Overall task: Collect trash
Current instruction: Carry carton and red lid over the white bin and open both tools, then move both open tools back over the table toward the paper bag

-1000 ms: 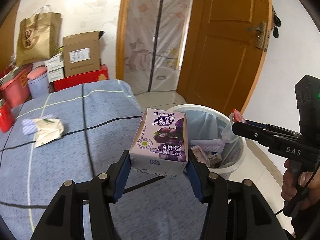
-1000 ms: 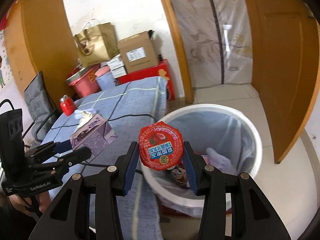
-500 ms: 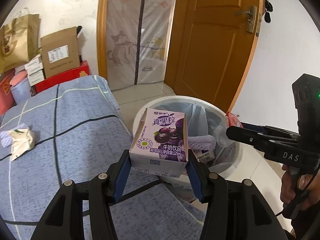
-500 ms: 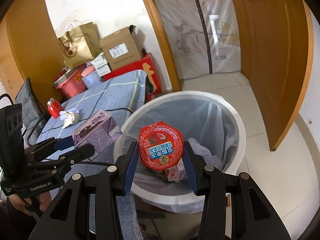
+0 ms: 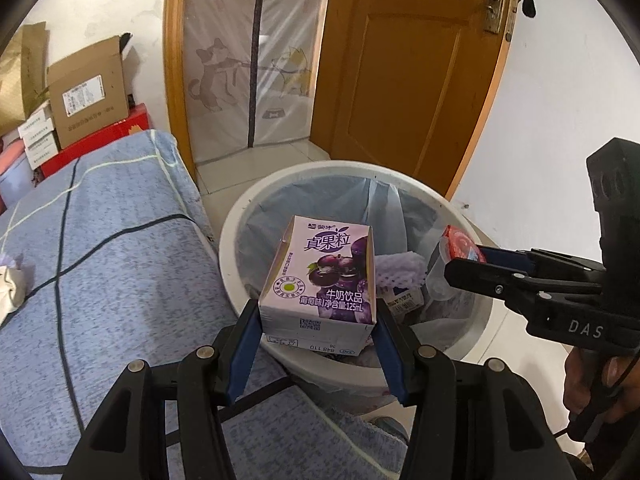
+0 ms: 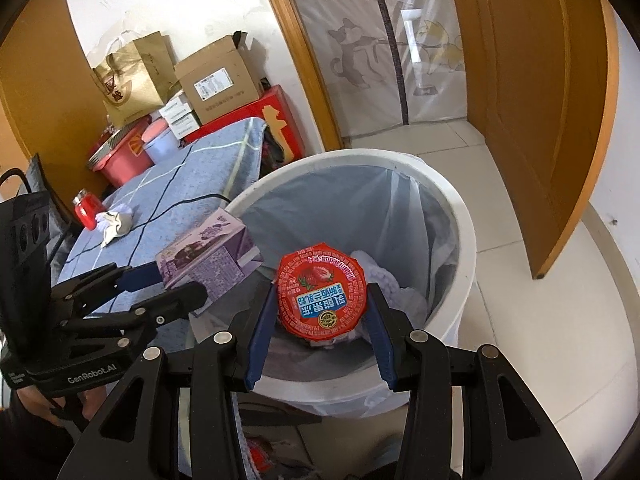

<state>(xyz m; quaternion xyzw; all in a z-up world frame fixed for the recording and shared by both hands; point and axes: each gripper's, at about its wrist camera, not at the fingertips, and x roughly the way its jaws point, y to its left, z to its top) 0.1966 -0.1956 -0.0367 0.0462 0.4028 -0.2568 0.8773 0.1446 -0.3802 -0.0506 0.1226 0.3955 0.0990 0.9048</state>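
My left gripper (image 5: 318,320) is shut on a purple milk carton (image 5: 320,276) and holds it over the near rim of the white trash bin (image 5: 256,200). My right gripper (image 6: 322,316) is shut on a red-lidded yogurt cup (image 6: 322,296) and holds it above the bin's opening (image 6: 452,208). In the right wrist view the left gripper (image 6: 176,292) with the carton (image 6: 208,256) is at the bin's left rim. In the left wrist view the right gripper (image 5: 464,264) with the cup (image 5: 460,242) is over the bin's right side. The bin holds a blue liner and other trash.
A blue checked table (image 5: 100,248) stands left of the bin, with crumpled paper (image 6: 116,222) and a red jar (image 6: 86,210) on it. Cardboard boxes (image 6: 220,76), a paper bag and red containers stand behind. A wooden door (image 5: 420,72) stands open at the right.
Both grippers have moved from the table toward the bin with their loads. The carton and the cup now hang over the bin's opening.
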